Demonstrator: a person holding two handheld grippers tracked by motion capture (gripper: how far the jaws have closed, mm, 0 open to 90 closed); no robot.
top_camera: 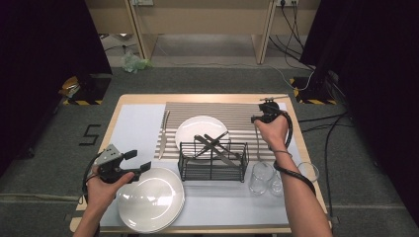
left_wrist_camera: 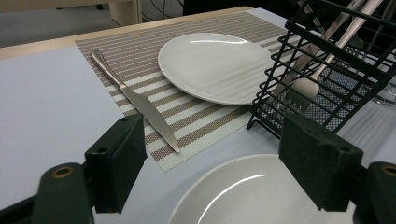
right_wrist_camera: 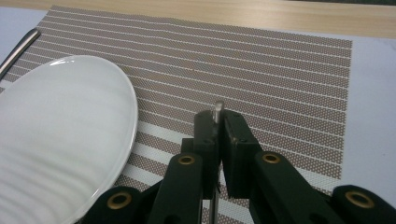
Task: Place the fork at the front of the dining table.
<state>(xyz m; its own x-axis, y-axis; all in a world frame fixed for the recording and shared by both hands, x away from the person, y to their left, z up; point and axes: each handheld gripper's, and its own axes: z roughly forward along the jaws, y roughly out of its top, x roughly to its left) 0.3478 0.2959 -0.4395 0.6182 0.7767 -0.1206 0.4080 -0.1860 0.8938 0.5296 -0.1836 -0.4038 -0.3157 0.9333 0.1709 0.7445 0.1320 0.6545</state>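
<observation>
My right gripper (top_camera: 260,118) (right_wrist_camera: 218,128) is shut on the thin handle of a metal utensil (right_wrist_camera: 218,107), which hangs over the right part of the striped placemat (top_camera: 242,113) (right_wrist_camera: 261,79) as a slim rod (top_camera: 257,145); I cannot tell what kind of utensil it is. A white plate (top_camera: 200,129) (right_wrist_camera: 56,126) lies on the mat to its left. My left gripper (top_camera: 140,161) (left_wrist_camera: 212,163) stands open, with nothing between its jaws, over the near-left stack of white plates (top_camera: 150,200) (left_wrist_camera: 261,196). A knife (top_camera: 163,133) (left_wrist_camera: 135,100) rests on the mat's left edge.
A black wire basket (top_camera: 213,162) (left_wrist_camera: 327,70) with several pieces of cutlery stands in the middle, in front of the plate. Three clear glasses (top_camera: 262,177) stand at the near right, beside my right forearm. Cables and desk legs lie beyond the table's far edge.
</observation>
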